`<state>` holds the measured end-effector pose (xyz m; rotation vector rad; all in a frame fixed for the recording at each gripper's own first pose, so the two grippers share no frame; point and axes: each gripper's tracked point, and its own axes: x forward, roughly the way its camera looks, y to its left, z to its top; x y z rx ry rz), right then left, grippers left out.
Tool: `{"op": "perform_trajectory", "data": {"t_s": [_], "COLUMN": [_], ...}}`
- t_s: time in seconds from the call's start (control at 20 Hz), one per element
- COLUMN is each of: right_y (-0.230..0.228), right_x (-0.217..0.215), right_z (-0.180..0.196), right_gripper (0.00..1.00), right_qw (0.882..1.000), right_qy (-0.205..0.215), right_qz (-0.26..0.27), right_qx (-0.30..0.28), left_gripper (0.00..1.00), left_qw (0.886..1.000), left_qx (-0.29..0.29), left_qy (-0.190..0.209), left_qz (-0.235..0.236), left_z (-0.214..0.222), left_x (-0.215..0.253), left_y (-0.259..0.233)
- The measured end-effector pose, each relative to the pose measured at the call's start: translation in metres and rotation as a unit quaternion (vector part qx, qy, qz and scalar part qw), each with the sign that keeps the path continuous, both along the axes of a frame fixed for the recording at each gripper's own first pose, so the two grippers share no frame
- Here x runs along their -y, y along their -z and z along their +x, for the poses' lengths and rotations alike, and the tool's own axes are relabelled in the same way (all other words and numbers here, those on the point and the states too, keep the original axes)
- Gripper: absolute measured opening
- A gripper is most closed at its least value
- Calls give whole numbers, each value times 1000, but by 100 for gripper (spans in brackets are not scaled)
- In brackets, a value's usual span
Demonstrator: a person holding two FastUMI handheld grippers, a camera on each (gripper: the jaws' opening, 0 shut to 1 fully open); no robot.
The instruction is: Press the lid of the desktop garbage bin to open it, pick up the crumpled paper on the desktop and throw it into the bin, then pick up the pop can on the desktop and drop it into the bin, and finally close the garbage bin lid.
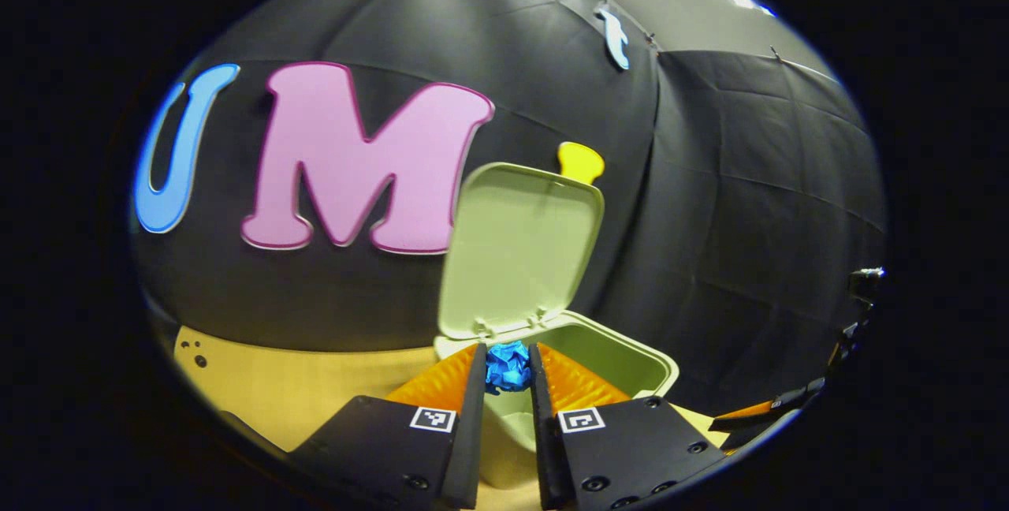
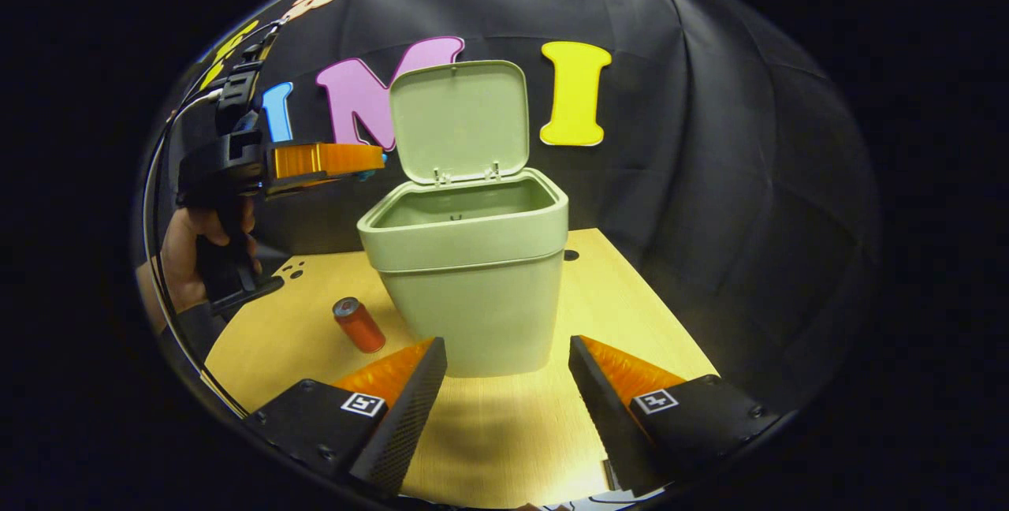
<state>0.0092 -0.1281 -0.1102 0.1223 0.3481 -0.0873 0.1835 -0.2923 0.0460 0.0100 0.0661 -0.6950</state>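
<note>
Crumpled paper held above the open bin

We see the left claw (image 1: 508, 373) clamped on the blue crumpled paper (image 1: 508, 366) over the bin (image 2: 473, 259), lid (image 2: 461, 121) up; our right claw (image 2: 504, 369) gapes wide, the pop can (image 2: 359, 325) lying on the surface (image 2: 631, 314).

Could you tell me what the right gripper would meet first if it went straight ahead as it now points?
Most likely the bin's front wall, centred between the right gripper's open fingers; depth is unclear.
</note>
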Motion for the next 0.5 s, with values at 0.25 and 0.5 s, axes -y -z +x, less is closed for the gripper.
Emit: {"op": "perform_trajectory", "data": {"t_s": [0.25, 0.5], "right_y": [4, 7], "right_x": [10, 6], "right_z": [0, 6], "right_gripper": [99, 99], "right_qw": [1000, 1000], "right_qy": [4, -9], "right_qz": [-2, -3], "right_qx": [-5, -10], "left_gripper": [39, 95], "left_qw": [1000, 1000], "left_qx": [-13, 25], "left_qy": [18, -2], "left_qz": [5, -9], "left_z": [6, 8], "left_x": [28, 14], "left_y": [18, 1]}}
